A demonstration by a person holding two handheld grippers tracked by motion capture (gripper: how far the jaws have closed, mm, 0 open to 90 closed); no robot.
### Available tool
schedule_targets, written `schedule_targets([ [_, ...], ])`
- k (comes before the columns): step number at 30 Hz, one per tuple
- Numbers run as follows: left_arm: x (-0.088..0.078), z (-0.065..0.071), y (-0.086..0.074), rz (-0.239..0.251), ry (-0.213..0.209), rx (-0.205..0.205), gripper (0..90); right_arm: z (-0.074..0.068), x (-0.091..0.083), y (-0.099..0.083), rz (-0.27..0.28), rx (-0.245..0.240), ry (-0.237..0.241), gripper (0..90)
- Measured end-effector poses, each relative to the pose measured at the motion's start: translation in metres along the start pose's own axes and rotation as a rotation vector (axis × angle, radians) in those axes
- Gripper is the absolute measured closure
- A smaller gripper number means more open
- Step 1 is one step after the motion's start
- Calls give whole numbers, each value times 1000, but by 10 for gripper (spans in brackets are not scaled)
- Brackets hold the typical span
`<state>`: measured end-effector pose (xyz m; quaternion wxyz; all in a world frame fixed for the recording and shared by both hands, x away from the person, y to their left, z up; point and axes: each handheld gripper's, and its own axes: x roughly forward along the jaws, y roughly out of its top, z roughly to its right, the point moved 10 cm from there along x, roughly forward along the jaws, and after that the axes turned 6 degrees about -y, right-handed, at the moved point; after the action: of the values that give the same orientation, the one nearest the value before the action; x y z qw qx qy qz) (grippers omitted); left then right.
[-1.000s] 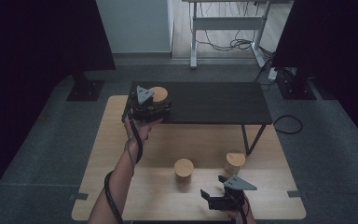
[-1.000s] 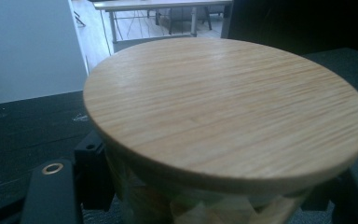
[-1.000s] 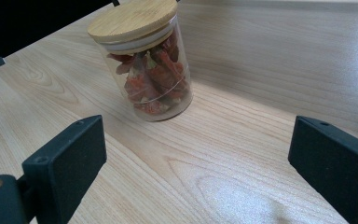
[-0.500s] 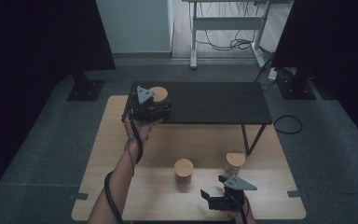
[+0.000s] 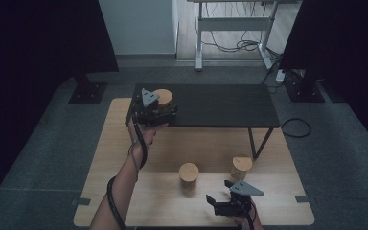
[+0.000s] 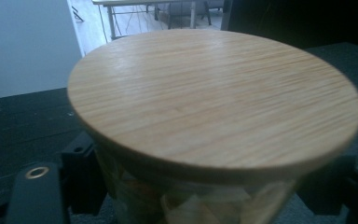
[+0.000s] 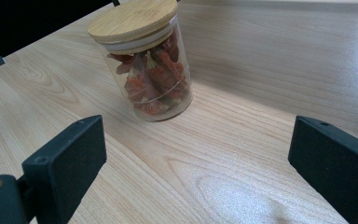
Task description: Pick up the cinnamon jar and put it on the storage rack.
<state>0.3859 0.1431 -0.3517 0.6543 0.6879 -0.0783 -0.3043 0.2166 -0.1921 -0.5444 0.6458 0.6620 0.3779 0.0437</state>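
A glass jar with a round wooden lid (image 6: 214,98) stands on the black raised table (image 5: 230,108) near its left end. My left gripper (image 6: 214,191) is shut on this jar (image 5: 163,97), one black jaw pressed to each side of the glass. Pale dried pieces show inside. My right gripper (image 5: 214,204) hovers open low over the wooden table's (image 5: 124,158) front edge. A second jar (image 7: 142,60) filled with red dried pieces stands ahead of its spread jaws, apart from them; this middle jar (image 5: 189,172) is upright.
A third lidded jar (image 5: 241,166) stands right of the middle one, close to the black table's leg (image 5: 254,142). Dark stands flank the area on grey carpet. A cable (image 5: 294,127) loops on the floor at the right.
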Motion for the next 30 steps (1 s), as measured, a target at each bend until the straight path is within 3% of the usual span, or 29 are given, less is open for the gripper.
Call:
schedule_targets([
  [8, -8, 7, 2, -1, 10, 30, 59, 0, 0, 0, 1, 1, -1, 36],
  [11, -12, 9, 1, 7, 2, 22, 33, 0, 0, 0, 2, 1, 0, 36],
  [30, -51, 9, -20, 46, -14, 3, 33, -2, -1, 1, 4, 6, -3, 35],
])
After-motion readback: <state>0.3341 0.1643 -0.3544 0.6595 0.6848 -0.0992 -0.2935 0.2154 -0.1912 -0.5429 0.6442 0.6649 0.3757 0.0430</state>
